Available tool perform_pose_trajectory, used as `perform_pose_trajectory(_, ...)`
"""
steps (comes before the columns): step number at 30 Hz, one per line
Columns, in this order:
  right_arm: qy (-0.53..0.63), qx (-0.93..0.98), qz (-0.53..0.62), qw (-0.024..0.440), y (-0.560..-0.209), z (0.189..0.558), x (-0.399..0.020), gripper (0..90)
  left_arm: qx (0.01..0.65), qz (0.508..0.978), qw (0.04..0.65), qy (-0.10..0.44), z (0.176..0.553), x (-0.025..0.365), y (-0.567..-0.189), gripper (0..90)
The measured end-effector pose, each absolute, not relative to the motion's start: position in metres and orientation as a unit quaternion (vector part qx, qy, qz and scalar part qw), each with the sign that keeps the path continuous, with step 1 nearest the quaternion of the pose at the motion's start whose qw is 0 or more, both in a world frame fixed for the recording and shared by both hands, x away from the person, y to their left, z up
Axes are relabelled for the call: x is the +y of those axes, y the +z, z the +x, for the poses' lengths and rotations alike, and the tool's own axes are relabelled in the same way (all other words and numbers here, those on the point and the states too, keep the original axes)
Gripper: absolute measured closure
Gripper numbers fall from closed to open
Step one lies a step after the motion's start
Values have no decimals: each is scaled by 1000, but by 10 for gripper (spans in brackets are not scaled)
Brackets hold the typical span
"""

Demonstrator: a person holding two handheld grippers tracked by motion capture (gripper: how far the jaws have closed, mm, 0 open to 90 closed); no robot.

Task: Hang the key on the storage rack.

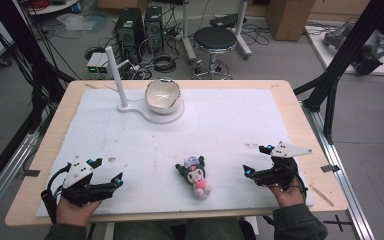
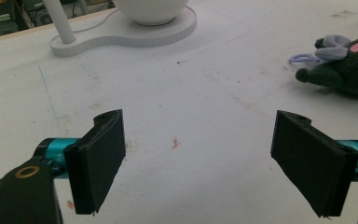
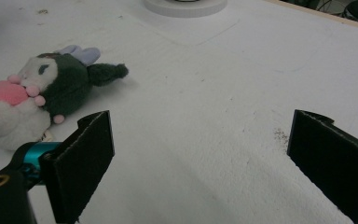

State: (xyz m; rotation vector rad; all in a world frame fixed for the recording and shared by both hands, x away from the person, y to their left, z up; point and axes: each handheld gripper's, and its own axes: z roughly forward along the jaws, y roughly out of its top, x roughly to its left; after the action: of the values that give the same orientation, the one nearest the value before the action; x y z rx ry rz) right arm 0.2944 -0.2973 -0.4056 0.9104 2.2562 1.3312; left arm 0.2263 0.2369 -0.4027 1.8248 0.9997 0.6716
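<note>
Black padded jaws on our right gripper (image 1: 258, 164) are standing wide apart with nothing between them, hovering low over the white mat near the table's front right. Our left gripper (image 1: 106, 171) is doing the same at the front left, jaws spread and empty.

Between them, nearer the right gripper, a small plush toy (image 1: 195, 175) is lying on its back on the mat (image 1: 230, 120): dark green hood, pale face, pink and white body, lilac bow. We are judging it soft, light and squashy, unlikely to slip or break; the plump white and pink body looks like the best place to pinch, rather than a thin ear.

Farther back, a white bowl (image 1: 163, 96) is sitting tilted on a white stand (image 1: 150, 116). Its inside is looking empty, though glare is hiding part of it.
</note>
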Motion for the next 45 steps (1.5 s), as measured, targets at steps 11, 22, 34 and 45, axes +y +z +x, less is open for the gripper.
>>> perform_pose_trajectory(11, 474, 801, 319, 180, -406, 295, -296, 62, 406, 742, 460, 272, 227, 236, -403, 182)
perform_pose_trajectory(22, 479, 800, 317, 175, -404, 295, -295, 62, 407, 739, 463, 272, 227, 236, -403, 182)
perform_pose_trajectory(34, 482, 803, 310, 166, -400, 295, -290, 62, 405, 738, 463, 278, 228, 235, -402, 182)
perform_pose_trajectory(45, 483, 810, 296, 153, -391, 298, -274, 63, 407, 735, 464, 280, 229, 235, -403, 182)
